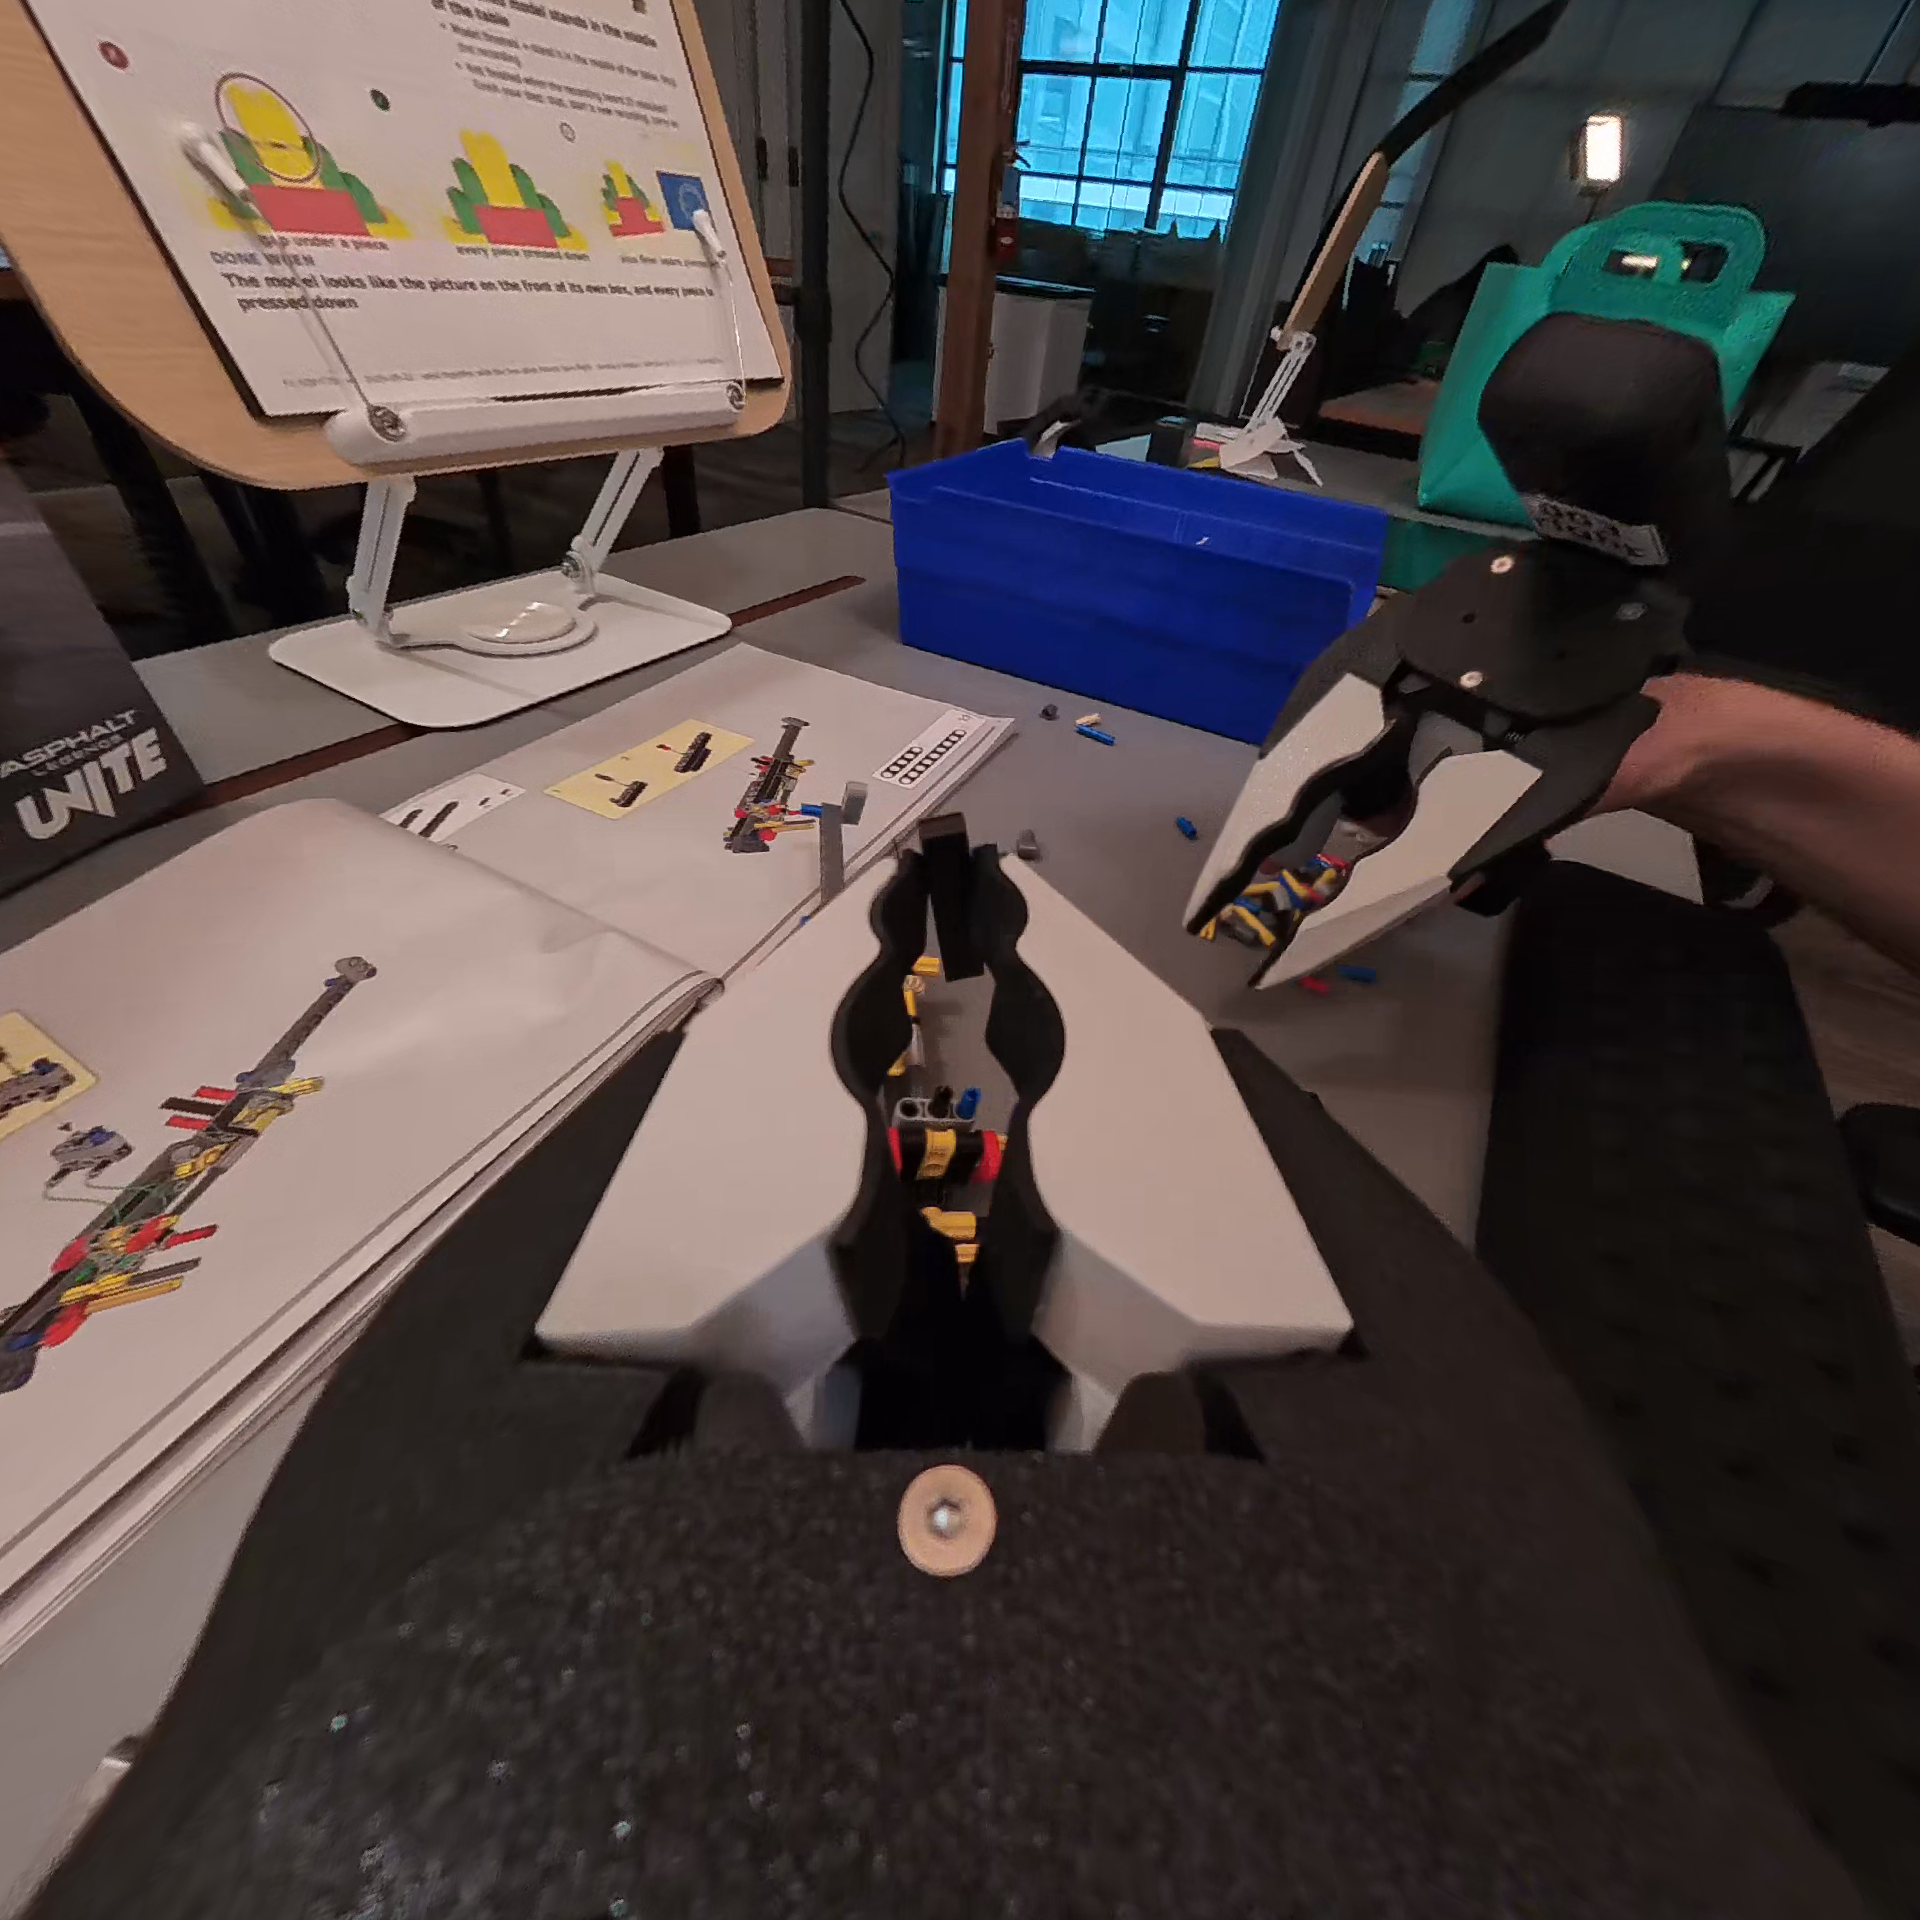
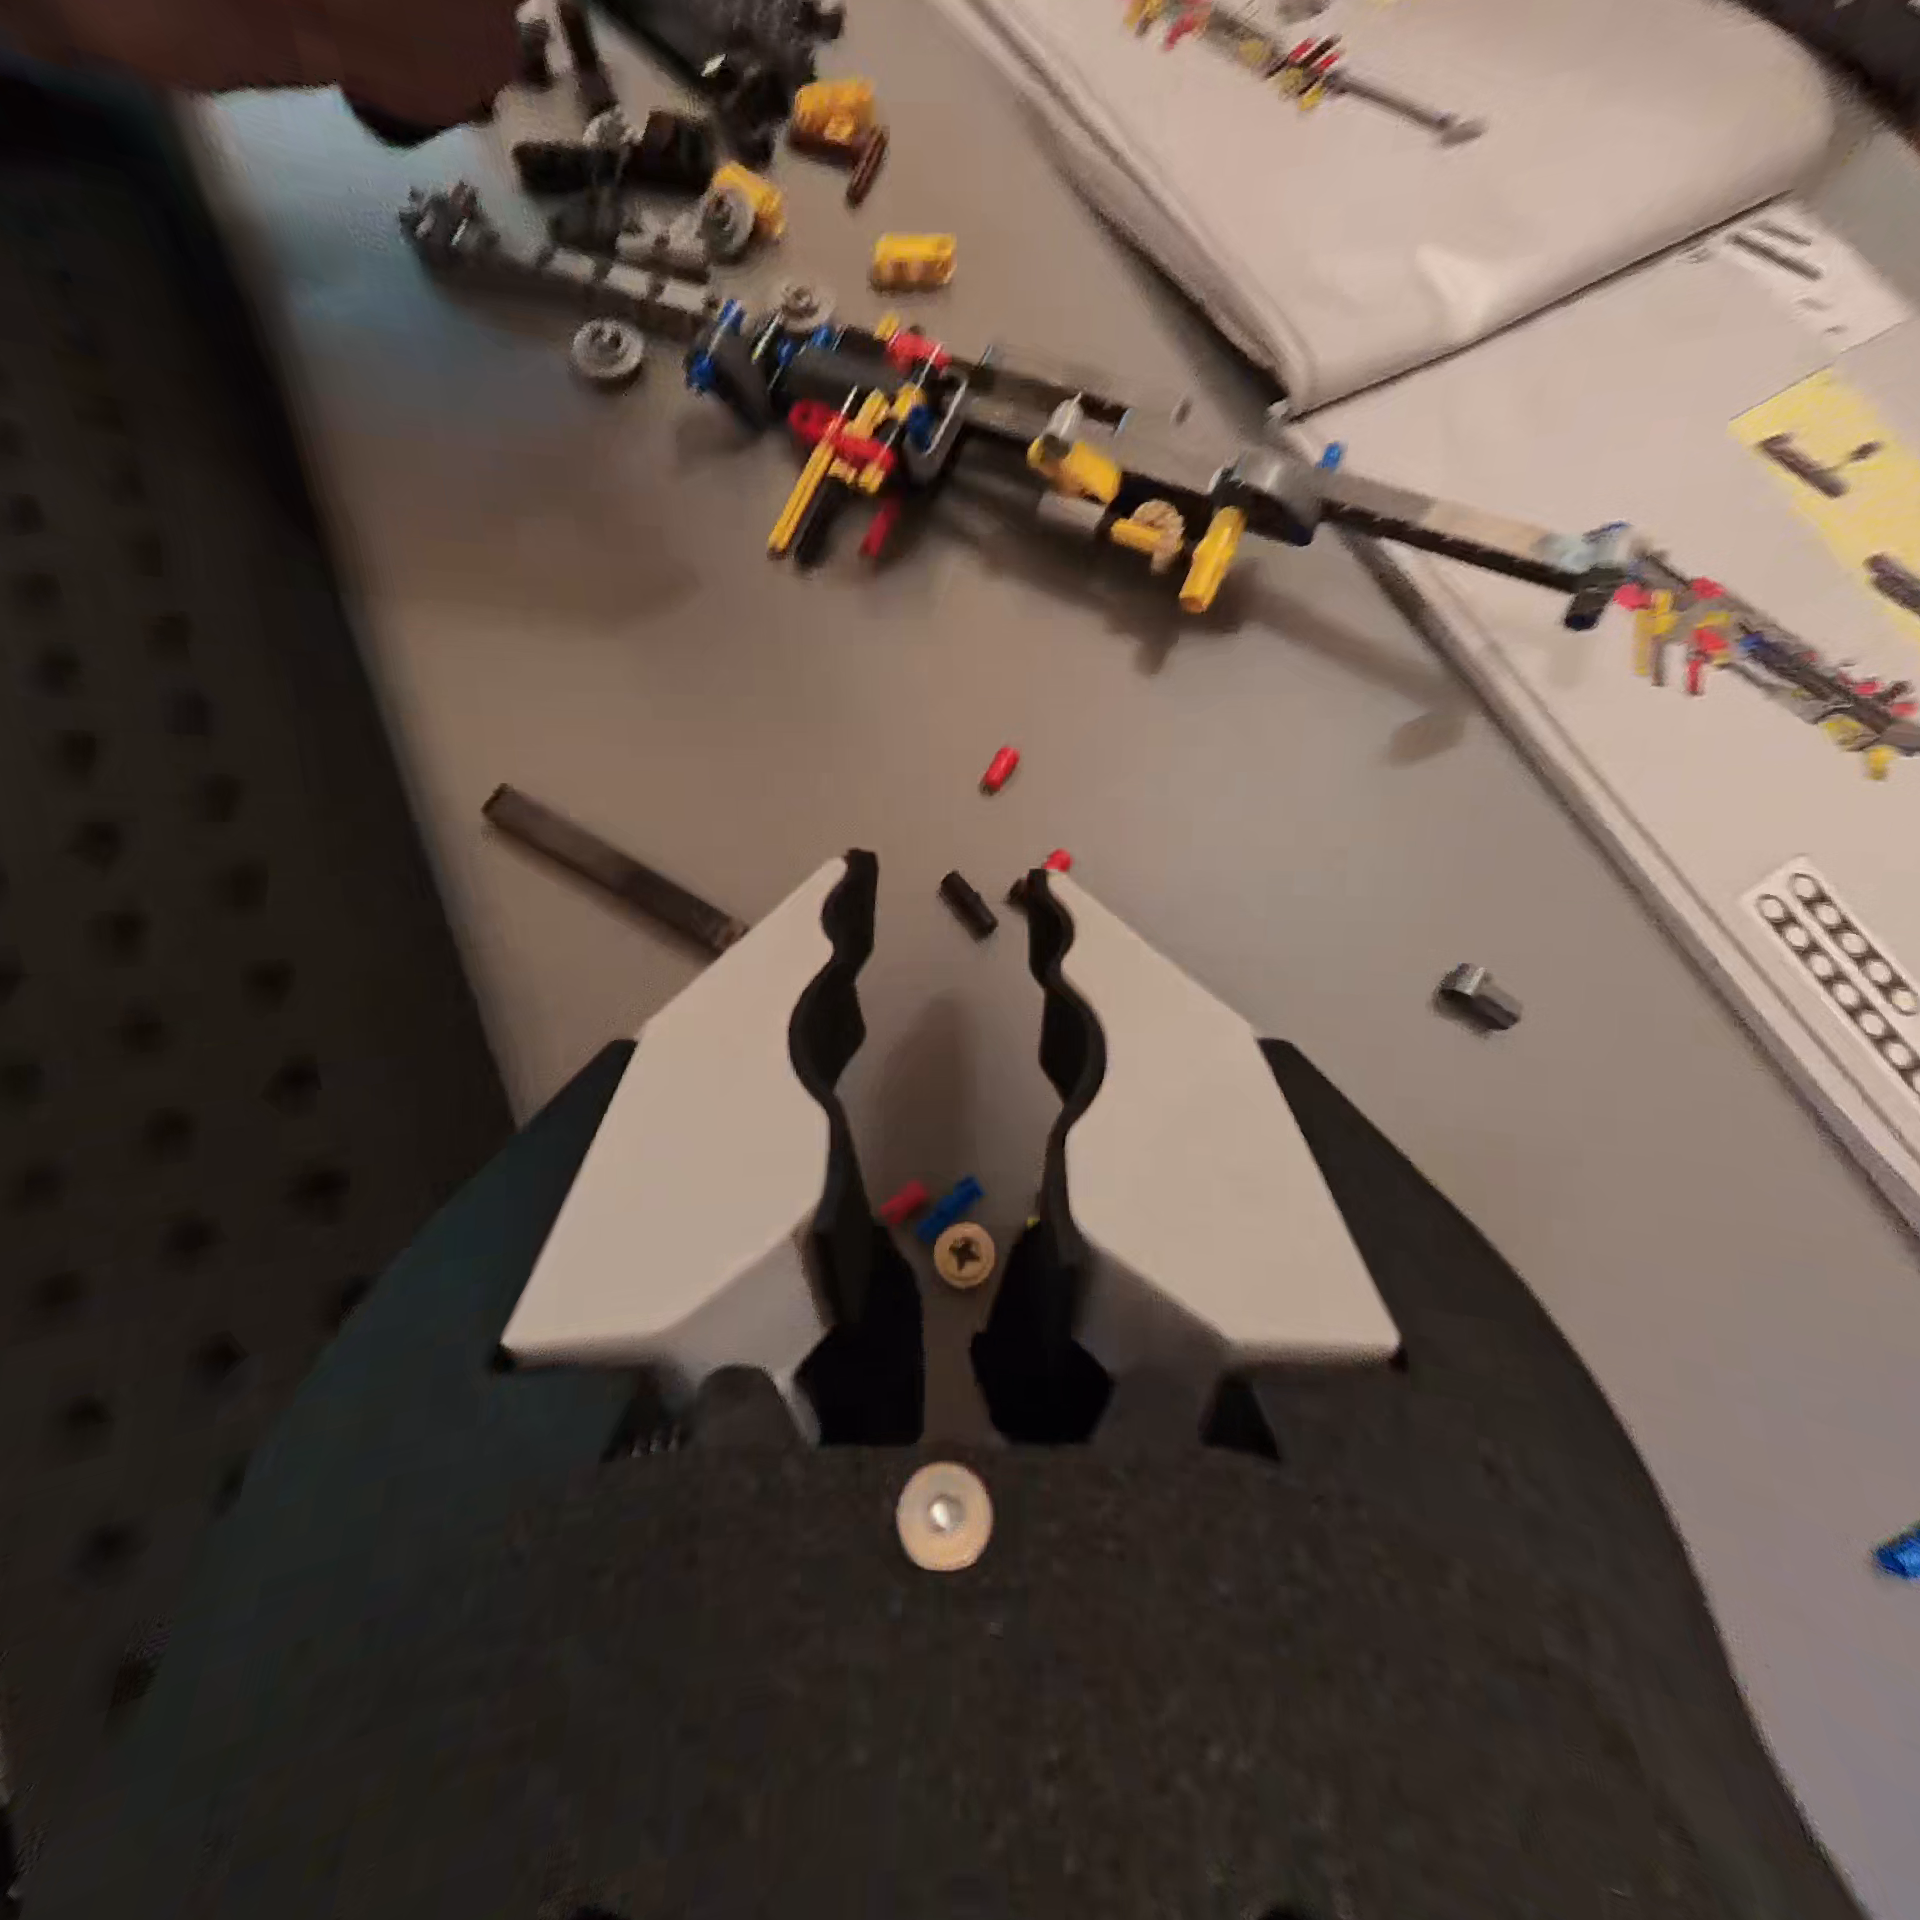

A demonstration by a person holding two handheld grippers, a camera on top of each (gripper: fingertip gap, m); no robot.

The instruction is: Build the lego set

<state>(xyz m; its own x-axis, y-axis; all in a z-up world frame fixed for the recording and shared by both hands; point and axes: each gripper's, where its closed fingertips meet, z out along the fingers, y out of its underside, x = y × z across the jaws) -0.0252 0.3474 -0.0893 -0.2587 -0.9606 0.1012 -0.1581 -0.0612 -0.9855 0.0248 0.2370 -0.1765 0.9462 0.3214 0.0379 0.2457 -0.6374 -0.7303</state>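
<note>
Lego model, a long thin chassis of black beams with yellow, red and blue pins, lies on the grey table beside the open manual; one end rests on the manual's edge. Loose parts sit around it: wheels and yellow pieces at its far end, a black beam to the near left, a red pin and a short black pin nearer the right gripper.

That gripper hovers just above the table with its jaws spread, empty, and the black pin lies between its tips. The left gripper is pinching a small black piece at its tips, held over the model.

The step in hand appears to be the right gripper fetching the black pin. To do it well, lower straight down so both tips straddle the pin, then turn the wrist so the jaws close across its short side rather than along its length; a round pin squeezed end to end is likely to shoot out. Another red pin lies just beside the right fingertip, so close slowly to avoid catching both. The right wrist view is blurred, so steadying before closing should help. Keep the left gripper's piece still and clear of the model until the pin is lifted, and check the manual page for the hole it belongs in.
</note>
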